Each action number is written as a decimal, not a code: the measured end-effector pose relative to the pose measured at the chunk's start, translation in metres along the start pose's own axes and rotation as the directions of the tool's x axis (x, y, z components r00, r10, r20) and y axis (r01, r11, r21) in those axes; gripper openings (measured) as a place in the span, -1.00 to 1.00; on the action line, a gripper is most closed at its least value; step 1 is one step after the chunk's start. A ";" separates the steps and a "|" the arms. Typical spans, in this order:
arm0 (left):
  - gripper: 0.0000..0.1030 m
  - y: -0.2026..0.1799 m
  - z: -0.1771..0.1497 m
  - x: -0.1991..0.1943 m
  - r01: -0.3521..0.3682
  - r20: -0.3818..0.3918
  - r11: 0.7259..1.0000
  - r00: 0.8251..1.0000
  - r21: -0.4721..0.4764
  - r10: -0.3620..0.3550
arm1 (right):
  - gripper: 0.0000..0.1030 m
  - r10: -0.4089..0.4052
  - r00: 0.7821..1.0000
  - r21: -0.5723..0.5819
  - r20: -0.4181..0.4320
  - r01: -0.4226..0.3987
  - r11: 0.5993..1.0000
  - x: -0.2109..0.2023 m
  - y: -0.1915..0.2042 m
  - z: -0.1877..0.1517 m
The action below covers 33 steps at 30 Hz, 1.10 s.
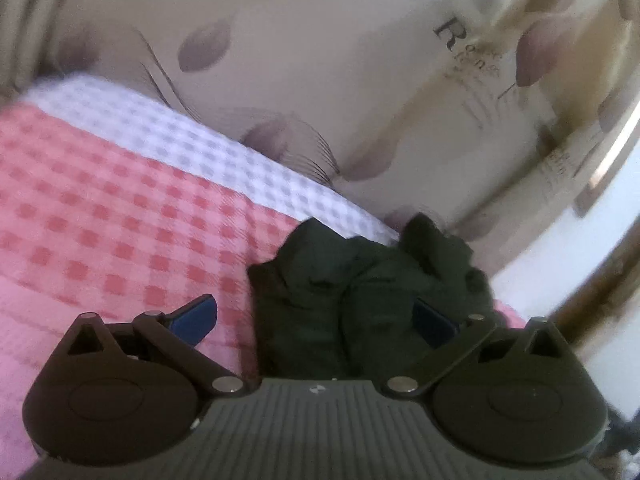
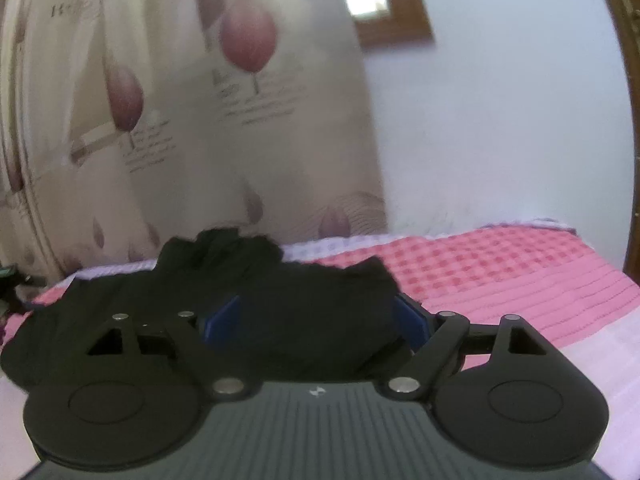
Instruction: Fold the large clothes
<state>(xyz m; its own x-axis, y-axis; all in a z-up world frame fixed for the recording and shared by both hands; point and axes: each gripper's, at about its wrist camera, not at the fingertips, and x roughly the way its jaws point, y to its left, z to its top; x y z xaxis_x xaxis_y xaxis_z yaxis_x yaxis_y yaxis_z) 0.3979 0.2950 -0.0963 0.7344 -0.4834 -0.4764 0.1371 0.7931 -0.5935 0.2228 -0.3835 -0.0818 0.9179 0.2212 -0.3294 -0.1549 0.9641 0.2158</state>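
A dark, bunched garment [image 1: 320, 280] lies in a heap on the pink checked bed cover [image 1: 120, 220]. My left gripper [image 1: 316, 320] hovers over its near end with the jaws wide apart. The left blue pad [image 1: 196, 316] stands over the bed cover and the right one over the cloth, neither pressing on it. In the right wrist view the same garment [image 2: 300, 280] spreads across the bed cover [image 2: 500, 272]. My right gripper [image 2: 316, 322] is open above it, with cloth showing between the blue pads [image 2: 222, 322] but not pinched. The picture is blurred.
A cream curtain [image 2: 180, 100] with a balloon print hangs right behind the bed's far edge; it also fills the left wrist view as the curtain [image 1: 320, 60]. A pale wall [image 2: 500, 120], a wooden window frame [image 2: 384, 0] and a wooden door frame [image 2: 628, 120] stand to the right.
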 end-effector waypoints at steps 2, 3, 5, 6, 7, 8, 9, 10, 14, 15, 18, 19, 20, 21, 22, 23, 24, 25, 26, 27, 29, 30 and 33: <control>0.78 0.013 0.001 0.013 0.069 -0.053 0.996 0.996 -0.061 -0.073 | 0.61 -0.002 1.000 0.000 -0.020 0.002 1.000 0.003 0.007 -0.004; 0.74 0.019 0.001 0.023 0.090 -0.088 0.993 0.991 -0.075 -0.096 | 0.61 -0.002 1.000 0.001 -0.028 0.002 1.000 0.004 0.009 -0.006; 0.67 0.019 0.002 0.033 0.127 -0.116 0.992 0.985 -0.011 -0.128 | 0.61 -0.005 1.000 0.006 -0.028 0.005 1.000 -0.002 0.013 -0.010; 0.64 0.021 0.004 0.037 0.158 -0.131 0.987 0.979 -0.007 -0.157 | 0.61 -0.004 1.000 0.009 -0.028 0.004 1.000 -0.004 0.014 -0.010; 0.51 0.024 0.006 0.041 0.181 -0.146 0.983 0.972 -0.017 -0.182 | 0.61 -0.005 1.000 0.009 -0.029 0.006 1.000 -0.005 0.015 -0.011; 0.24 0.027 0.008 0.045 0.191 -0.163 0.981 0.968 -0.019 -0.191 | 0.61 -0.009 1.000 0.008 -0.027 0.010 1.000 -0.003 0.015 -0.011; 0.09 0.028 0.009 0.049 0.198 -0.191 0.980 0.962 -0.013 -0.196 | 0.63 -0.013 1.000 0.005 -0.027 0.013 1.000 -0.004 0.016 -0.012; -0.06 0.029 0.009 0.053 0.211 -0.211 0.978 0.955 -0.008 -0.208 | 0.69 -0.015 0.999 0.004 -0.031 0.015 1.000 -0.003 0.016 -0.013; -0.31 0.031 0.002 0.058 0.261 -0.211 0.965 0.944 0.001 -0.255 | 0.71 -0.022 0.999 0.037 -0.041 0.023 0.999 0.001 0.020 -0.019; -0.34 0.030 0.001 0.058 0.266 -0.206 0.964 0.944 0.003 -0.260 | 0.71 -0.021 0.999 0.046 -0.035 0.023 0.999 0.001 0.023 -0.020; -0.42 0.023 -0.001 0.052 0.260 -0.194 0.964 0.950 0.055 -0.245 | 0.71 0.005 1.000 0.047 0.005 -0.005 0.999 -0.001 0.039 -0.016; -0.43 0.016 -0.001 0.049 0.243 -0.183 0.965 0.957 0.096 -0.223 | 0.71 0.019 1.000 0.036 0.011 -0.019 0.999 -0.001 0.045 -0.014; -0.42 0.007 -0.002 0.048 0.204 -0.166 0.965 0.970 0.162 -0.177 | 0.71 0.032 0.999 0.021 0.017 -0.033 0.999 -0.001 0.053 -0.012; -0.42 -0.009 -0.005 0.044 0.145 -0.144 0.955 0.983 0.258 -0.111 | 0.71 0.046 0.999 0.001 0.024 -0.046 0.999 0.000 0.062 -0.010; -0.43 -0.021 -0.009 0.042 0.103 -0.126 0.942 0.990 0.320 -0.065 | 0.71 0.061 0.998 -0.020 0.028 -0.061 0.998 0.000 0.071 -0.009; -0.43 -0.032 -0.013 0.040 0.061 -0.109 0.922 0.994 0.382 -0.020 | 0.71 0.073 0.997 -0.041 0.027 -0.072 0.997 0.002 0.080 -0.007; -0.43 -0.039 -0.017 0.039 0.029 -0.093 0.905 0.996 0.424 0.011 | 0.71 0.086 0.996 -0.065 0.025 -0.084 0.994 0.004 0.089 -0.005; -0.41 -0.041 -0.018 0.039 0.013 -0.084 0.904 0.996 0.428 0.026 | 0.71 0.099 0.995 -0.089 0.023 -0.097 0.991 0.006 0.097 -0.004; -0.40 -0.041 -0.018 0.039 -0.002 -0.078 0.906 0.996 0.423 0.038 | 0.72 0.111 0.994 -0.106 0.020 -0.108 0.989 0.008 0.105 -0.003; -0.39 -0.042 -0.019 0.039 -0.014 -0.075 0.903 0.996 0.429 0.051 | 0.72 0.124 0.992 -0.120 0.012 -0.122 0.985 0.011 0.113 -0.003; -0.39 -0.049 -0.022 0.039 -0.044 -0.062 0.886 0.995 0.462 0.082 | 0.72 0.144 0.990 -0.138 -0.011 -0.144 0.980 0.017 0.126 -0.004; -0.39 -0.052 -0.023 0.039 -0.057 -0.057 0.877 0.994 0.477 0.095 | 0.72 0.152 0.988 -0.144 -0.020 -0.153 0.978 0.020 0.132 -0.005; -0.39 -0.061 -0.025 0.043 -0.088 -0.041 0.847 0.991 0.524 0.128 | 0.72 0.183 0.982 -0.155 -0.051 -0.189 0.970 0.024 0.147 -0.012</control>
<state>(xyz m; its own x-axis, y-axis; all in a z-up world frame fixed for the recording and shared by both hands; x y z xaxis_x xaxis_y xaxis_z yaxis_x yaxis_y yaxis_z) 0.4039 0.2166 -0.0970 0.7177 -0.3925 -0.5752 0.3999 0.9085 -0.1210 0.2176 -0.2343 -0.0689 0.8539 0.4015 -0.3312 -0.3804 0.9157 0.1294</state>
